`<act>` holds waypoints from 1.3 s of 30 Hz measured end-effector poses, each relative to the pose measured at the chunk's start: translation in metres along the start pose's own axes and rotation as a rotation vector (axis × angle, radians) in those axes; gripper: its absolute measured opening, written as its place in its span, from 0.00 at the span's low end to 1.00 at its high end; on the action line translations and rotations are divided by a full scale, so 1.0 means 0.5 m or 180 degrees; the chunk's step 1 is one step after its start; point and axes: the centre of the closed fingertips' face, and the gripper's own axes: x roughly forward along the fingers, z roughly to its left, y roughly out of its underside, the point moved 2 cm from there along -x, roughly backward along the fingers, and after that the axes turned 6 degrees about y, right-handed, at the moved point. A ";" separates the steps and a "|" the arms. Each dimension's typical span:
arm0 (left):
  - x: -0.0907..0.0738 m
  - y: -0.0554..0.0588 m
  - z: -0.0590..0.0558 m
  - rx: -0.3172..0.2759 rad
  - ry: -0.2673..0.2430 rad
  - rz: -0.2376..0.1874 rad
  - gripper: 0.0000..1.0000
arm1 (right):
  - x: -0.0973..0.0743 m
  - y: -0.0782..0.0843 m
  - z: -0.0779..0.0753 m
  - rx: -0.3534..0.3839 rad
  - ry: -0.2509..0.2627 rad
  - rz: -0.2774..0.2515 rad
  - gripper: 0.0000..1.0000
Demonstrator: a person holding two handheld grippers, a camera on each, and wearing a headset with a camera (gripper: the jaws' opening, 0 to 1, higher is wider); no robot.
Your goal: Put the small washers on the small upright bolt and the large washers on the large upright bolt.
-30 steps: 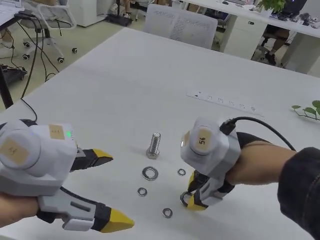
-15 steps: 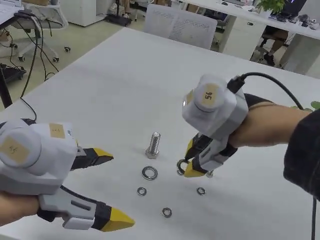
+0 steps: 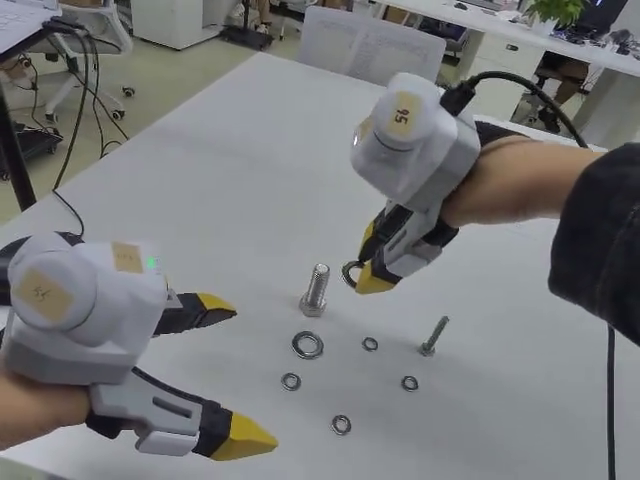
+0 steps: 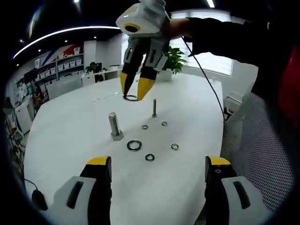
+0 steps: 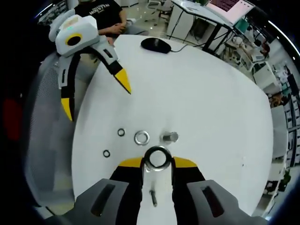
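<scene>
The large bolt (image 3: pixel 315 290) stands upright mid-table, and the small bolt (image 3: pixel 433 337) stands to its right. My right gripper (image 3: pixel 365 275) hovers just right of the large bolt's top, shut on a large washer (image 3: pixel 350 272) held flat between its tips (image 5: pixel 157 158). From above, the large bolt (image 5: pixel 169 137) lies slightly ahead and right of that washer. Another large washer (image 3: pixel 307 345) and several small washers (image 3: pixel 370 344) lie on the table in front of the bolts. My left gripper (image 3: pixel 230 370) is open at the near left, holding nothing.
A white table (image 3: pixel 230 170) carries everything. A chair back (image 3: pixel 370 45) stands at its far edge. A black cable (image 3: pixel 70 210) runs over the left edge, and a mouse (image 5: pixel 157 45) lies near the person's side.
My right gripper has risen from the table with the large washer and moved up and left to beside the large bolt's top, uncovering the small bolt. The left gripper has stayed put.
</scene>
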 end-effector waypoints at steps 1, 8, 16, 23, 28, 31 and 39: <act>0.000 0.000 0.000 -0.0005 -0.0002 -0.0003 0.82 | 0.001 -0.005 -0.003 -0.0012 0.0002 -0.0004 0.23; -0.002 0.001 0.001 -0.0011 -0.0010 0.0005 0.81 | 0.025 -0.030 -0.019 -0.0069 -0.0024 -0.0001 0.23; -0.002 0.005 0.003 -0.0035 -0.0019 0.0015 0.81 | 0.061 -0.043 -0.042 -0.0093 -0.0124 0.0084 0.23; -0.002 0.006 0.007 -0.0049 -0.0037 0.0016 0.81 | 0.090 -0.035 -0.046 -0.0126 -0.0236 0.0196 0.23; -0.001 0.008 0.007 -0.0058 -0.0028 0.0029 0.81 | 0.100 -0.032 -0.042 -0.0131 -0.0277 0.0224 0.23; 0.000 0.009 0.007 -0.0062 -0.0025 0.0036 0.81 | 0.106 -0.029 -0.039 -0.0137 -0.0301 0.0245 0.23; 0.002 0.010 0.009 -0.0073 -0.0027 0.0035 0.81 | 0.124 -0.018 -0.036 -0.0113 -0.0352 0.0278 0.23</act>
